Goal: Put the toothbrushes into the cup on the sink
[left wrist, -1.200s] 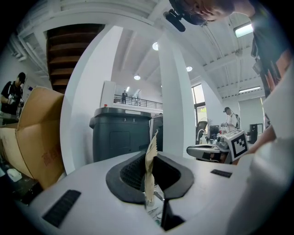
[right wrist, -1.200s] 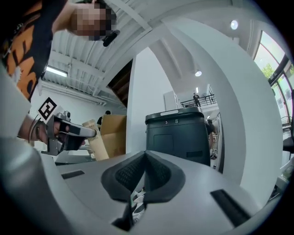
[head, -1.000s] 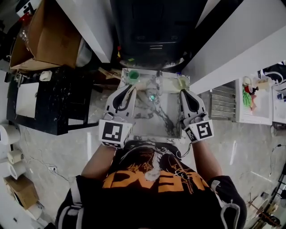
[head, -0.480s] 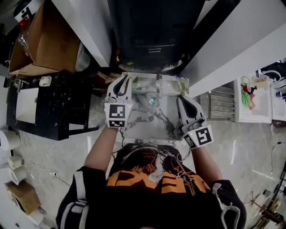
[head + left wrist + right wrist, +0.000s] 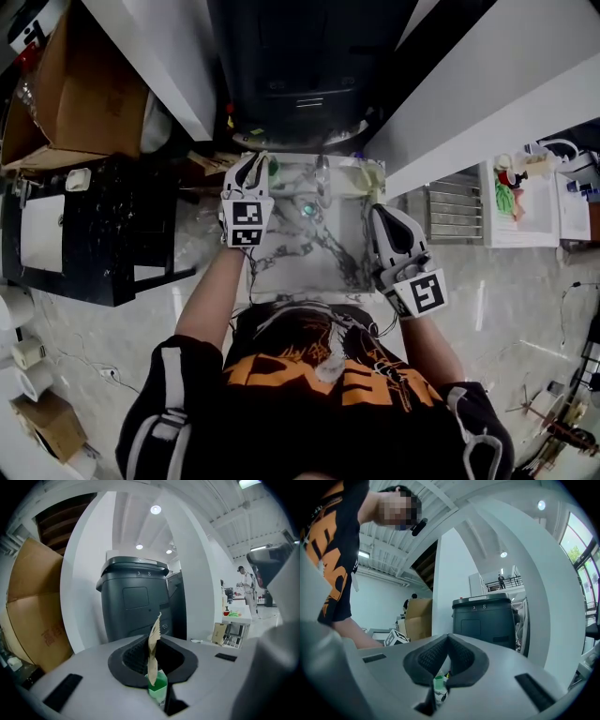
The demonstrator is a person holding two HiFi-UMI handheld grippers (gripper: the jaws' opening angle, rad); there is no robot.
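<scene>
With the left gripper (image 5: 154,663) clamped on a toothbrush (image 5: 153,639) above the far-left green cup (image 5: 158,689), insertion is pending; right gripper (image 5: 444,663) closed, empty.

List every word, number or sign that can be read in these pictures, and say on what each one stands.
"3 8": on the lid of the dark grey bin; the first digit is less sure.
Orange letters on the person's black shirt: seen upside down and creased, not readable.
Red print on the cardboard box: too blurred to read.
</scene>
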